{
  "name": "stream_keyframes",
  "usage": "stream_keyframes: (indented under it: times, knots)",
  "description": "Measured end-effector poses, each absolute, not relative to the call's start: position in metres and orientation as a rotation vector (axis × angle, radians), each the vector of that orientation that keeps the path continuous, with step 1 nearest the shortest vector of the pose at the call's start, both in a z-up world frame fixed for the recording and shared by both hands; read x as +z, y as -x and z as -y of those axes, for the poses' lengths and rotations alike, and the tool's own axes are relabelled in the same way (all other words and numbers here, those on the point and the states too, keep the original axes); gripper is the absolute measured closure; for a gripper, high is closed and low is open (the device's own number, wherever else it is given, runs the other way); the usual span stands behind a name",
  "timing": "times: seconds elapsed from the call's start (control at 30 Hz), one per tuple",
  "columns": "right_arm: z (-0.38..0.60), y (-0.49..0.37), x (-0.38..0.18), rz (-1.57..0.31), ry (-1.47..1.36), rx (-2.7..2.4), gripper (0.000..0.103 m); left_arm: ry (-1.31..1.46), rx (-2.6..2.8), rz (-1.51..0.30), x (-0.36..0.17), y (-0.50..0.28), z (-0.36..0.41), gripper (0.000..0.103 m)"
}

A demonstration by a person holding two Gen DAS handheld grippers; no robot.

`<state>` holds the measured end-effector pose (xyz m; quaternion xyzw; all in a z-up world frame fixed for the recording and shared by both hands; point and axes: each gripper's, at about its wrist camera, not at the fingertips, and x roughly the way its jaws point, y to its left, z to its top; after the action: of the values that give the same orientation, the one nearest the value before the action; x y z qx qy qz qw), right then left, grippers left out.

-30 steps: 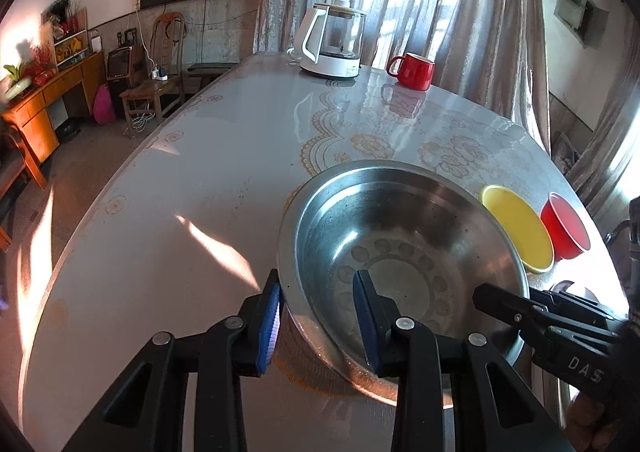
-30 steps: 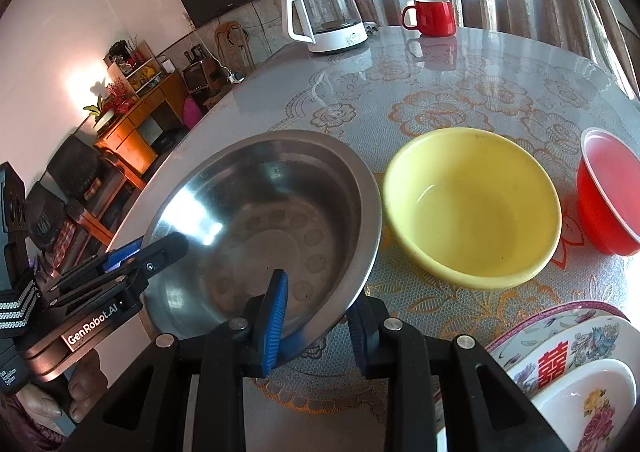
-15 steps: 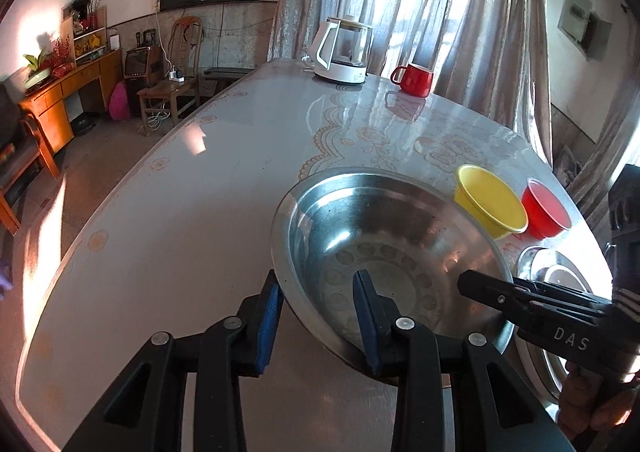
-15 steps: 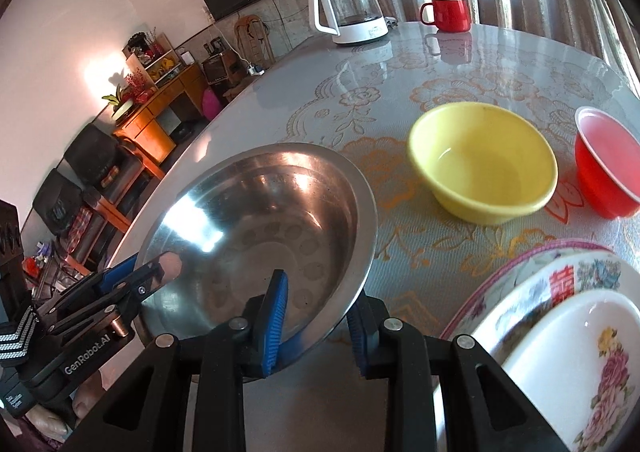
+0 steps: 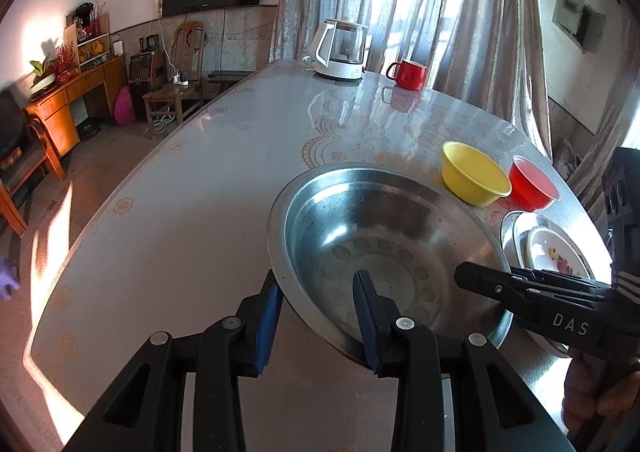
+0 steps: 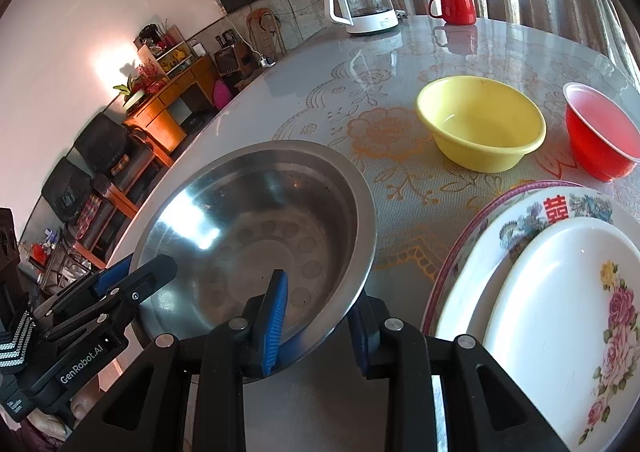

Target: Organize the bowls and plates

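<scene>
Left wrist view puts our left gripper (image 5: 320, 316) nearest, its fingers (image 5: 269, 316) clamped on the near rim of the steel basin (image 5: 384, 236), one pad outside the wall and one inside. Our right gripper (image 6: 316, 322) grips the same rim further round, fingers closed on it the same way, so we carry the basin between both hands just above the table (image 5: 200, 188). We judge it stiff, fairly light for its width, and slick: polished metal with a thin rolled lip, best pinched at two spread points on the rim as now, kept level so it cannot slide out of the pads. "DAS" reads on the right gripper's side, "GenRobot.AI" on the left one's. Just beside the basin lie the stacked plates (image 6: 560, 292), a white rose-patterned one on a larger plate bearing a red double-happiness character; these look breakable. Beyond stand the yellow bowl (image 6: 480, 124) and red bowl (image 6: 600, 140), apart from each other. Farthest are the kettle (image 5: 340, 48) and red mug (image 5: 408, 74).
</scene>
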<state>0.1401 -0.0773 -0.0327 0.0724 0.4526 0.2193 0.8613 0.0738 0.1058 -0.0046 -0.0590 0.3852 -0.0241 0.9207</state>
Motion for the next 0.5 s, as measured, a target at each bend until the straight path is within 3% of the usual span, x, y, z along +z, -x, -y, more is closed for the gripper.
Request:
stream_keyframes:
  times: [0.5]
  knots:
    - [0.072,-0.136,-0.036,-0.952,-0.14,0.485,0.073,0.086,-0.001,-0.792,-0.01,-0.05,-0.107,0.062]
